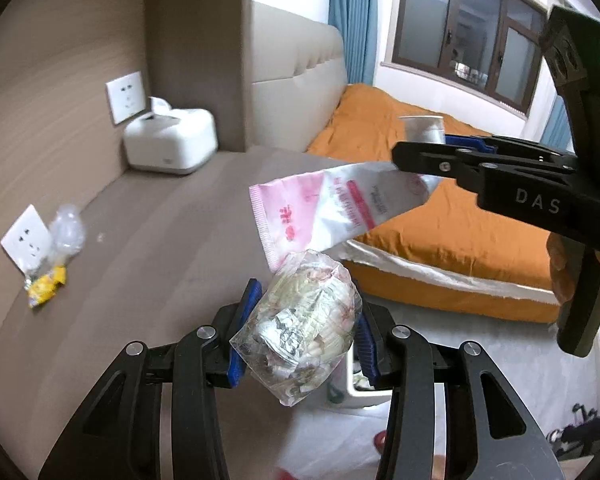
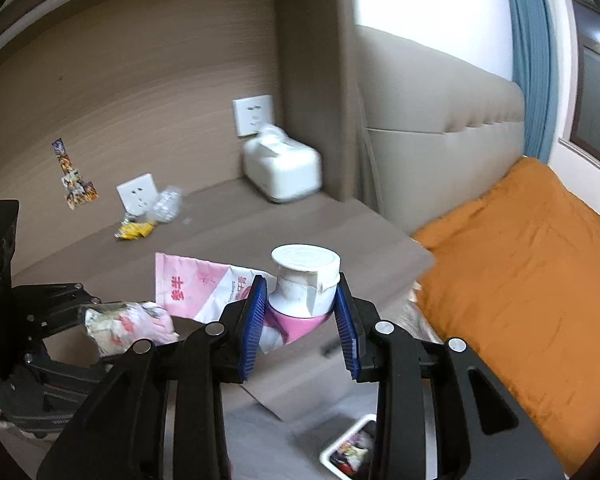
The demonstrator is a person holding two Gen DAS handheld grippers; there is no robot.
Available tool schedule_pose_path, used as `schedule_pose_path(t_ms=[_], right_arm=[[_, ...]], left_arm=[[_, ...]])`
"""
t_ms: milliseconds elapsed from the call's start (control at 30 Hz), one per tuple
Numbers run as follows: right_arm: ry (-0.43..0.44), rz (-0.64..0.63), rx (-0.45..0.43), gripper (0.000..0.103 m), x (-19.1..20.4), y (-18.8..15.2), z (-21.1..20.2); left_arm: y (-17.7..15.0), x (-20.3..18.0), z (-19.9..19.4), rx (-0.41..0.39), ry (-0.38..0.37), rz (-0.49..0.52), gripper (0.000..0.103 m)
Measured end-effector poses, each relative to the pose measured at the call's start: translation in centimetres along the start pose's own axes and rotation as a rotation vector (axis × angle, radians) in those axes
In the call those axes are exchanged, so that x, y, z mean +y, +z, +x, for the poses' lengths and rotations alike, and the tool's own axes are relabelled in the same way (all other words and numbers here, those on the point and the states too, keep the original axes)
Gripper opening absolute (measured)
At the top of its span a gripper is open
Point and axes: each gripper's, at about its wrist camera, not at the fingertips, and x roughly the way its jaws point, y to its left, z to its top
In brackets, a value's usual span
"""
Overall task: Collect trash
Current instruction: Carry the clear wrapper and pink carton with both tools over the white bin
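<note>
My left gripper [image 1: 300,336] is shut on a clear plastic bag of crumpled trash [image 1: 300,328], held in the air past the shelf edge. My right gripper [image 2: 302,320] is shut on a pink and white tube [image 2: 204,288] by its white cap end [image 2: 305,276]; the tube hangs sideways. In the left wrist view the right gripper [image 1: 420,156] shows at upper right with the tube [image 1: 332,208] above the bag. In the right wrist view the left gripper and its bag [image 2: 128,324] are at lower left. A yellow wrapper with clear plastic [image 1: 52,264] lies on the shelf.
A brown bedside shelf [image 1: 160,220] carries a white tissue box [image 1: 170,142] by wall sockets [image 1: 124,96]. A bed with an orange cover [image 1: 440,208] lies to the right. A white bin with trash [image 2: 352,452] stands on the floor below.
</note>
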Motion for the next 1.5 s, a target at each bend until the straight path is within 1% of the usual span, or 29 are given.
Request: schedule_pose_path(t_ms=[167, 200, 267, 367, 467, 500, 600, 700, 800, 967, 1200, 1367, 1500], right_arm=[[0.002, -0.056, 0.031, 0.035, -6.8, -3.5, -2.8], [0.002, -0.059, 0.036, 0.035, -7.8, -4.1, -3.1], [-0.003, -0.064, 0.061, 0.035, -9.9, -5.6, -3.6], [-0.020, -0.050, 0.103, 0.035, -12.4, -7.6, -3.8], [-0.049, -0.027, 0.131, 0.035, -14.6, -9.9, -3.7], [-0.055, -0.023, 0.135, 0.035, -15.0, -10.3, -3.5], [-0.099, -0.006, 0.160, 0.035, -16.3, -12.2, -2.6], [-0.138, -0.008, 0.179, 0.035, -17.3, -14.6, -1.3], [-0.142, -0.003, 0.214, 0.035, -18.2, -17.1, 0.6], [-0.145, 0.007, 0.261, 0.035, -19.4, -20.8, 3.9], [-0.157, 0.006, 0.359, 0.035, -20.1, -27.2, 9.8], [-0.160, -0.048, 0.404, 0.035, -19.8, -31.2, 13.9], [-0.152, -0.106, 0.433, 0.035, -19.1, -34.7, 17.7]], left_arm=[[-1.0, -7.1, 2.2, 0.028, 0.047, -0.024, 0.043], [-1.4, -8.9, 2.9, 0.037, 0.044, -0.030, 0.043], [-1.9, -11.0, 3.9, 0.060, 0.042, -0.037, 0.043], [-3.0, -14.1, 6.0, 0.086, 0.016, -0.064, 0.043], [-3.6, -15.8, 8.0, 0.111, -0.011, -0.065, 0.043], [-4.1, -16.5, 9.0, 0.131, -0.027, -0.058, 0.043], [-5.1, -17.4, 11.3, 0.161, -0.064, -0.047, 0.043], [-6.4, -18.0, 14.1, 0.190, -0.084, -0.035, 0.043], [-7.9, -18.2, 17.3, 0.222, -0.095, -0.029, 0.043], [-10.5, -19.0, 22.4, 0.252, -0.076, -0.011, 0.043], [-14.6, -20.0, 29.1, 0.333, -0.114, 0.002, 0.043], [-18.1, -20.9, 34.1, 0.380, -0.100, 0.019, 0.043], [-21.4, -20.5, 38.5, 0.417, -0.120, -0.010, 0.043]])
